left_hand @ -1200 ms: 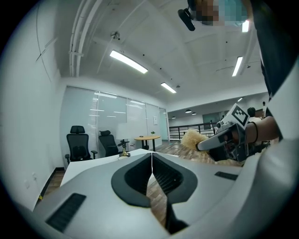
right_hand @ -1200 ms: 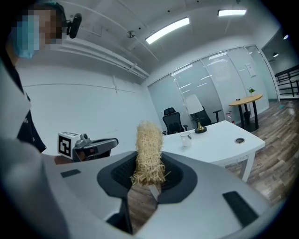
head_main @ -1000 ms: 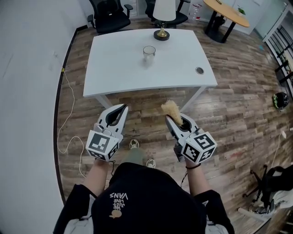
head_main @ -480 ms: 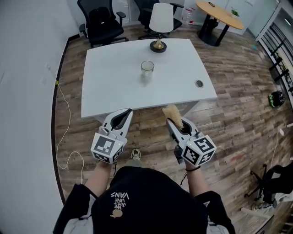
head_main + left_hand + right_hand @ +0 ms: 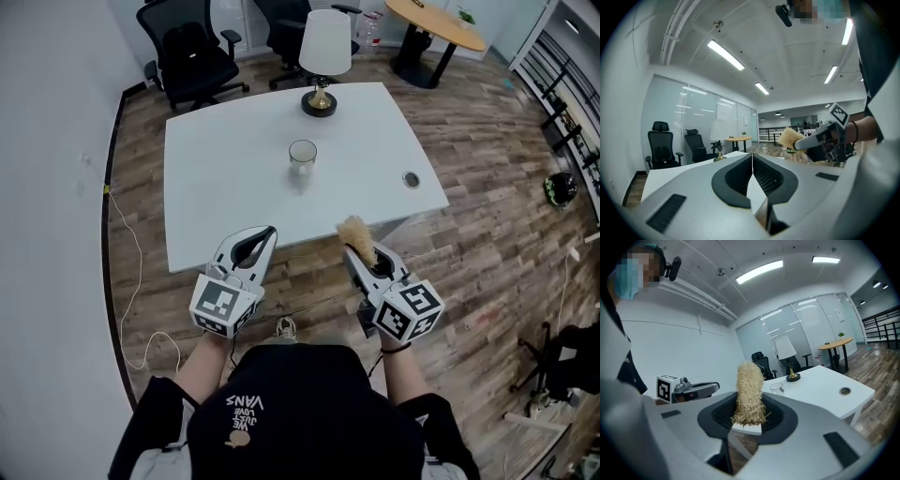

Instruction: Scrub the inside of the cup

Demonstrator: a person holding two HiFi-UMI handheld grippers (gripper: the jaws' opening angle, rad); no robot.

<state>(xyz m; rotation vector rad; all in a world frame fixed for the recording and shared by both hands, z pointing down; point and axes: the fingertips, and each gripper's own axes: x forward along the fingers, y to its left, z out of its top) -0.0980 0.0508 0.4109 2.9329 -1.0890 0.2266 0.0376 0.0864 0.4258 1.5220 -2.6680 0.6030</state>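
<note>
Clamping fibrous scrubber (image 5: 749, 386) in right tongs (image 5: 352, 253)

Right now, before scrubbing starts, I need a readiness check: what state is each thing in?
Cup: upright on the table, untouched.
Right gripper: shut on the brush.
Brush: clamped, bristles sticking out forward.
Left gripper: shut, empty.
Lamp: upright near the table's far edge.

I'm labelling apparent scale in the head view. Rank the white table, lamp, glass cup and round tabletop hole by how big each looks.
1. white table, largest
2. lamp; its shade stands nearer the camera, which may enlarge it
3. glass cup
4. round tabletop hole, smallest
</note>
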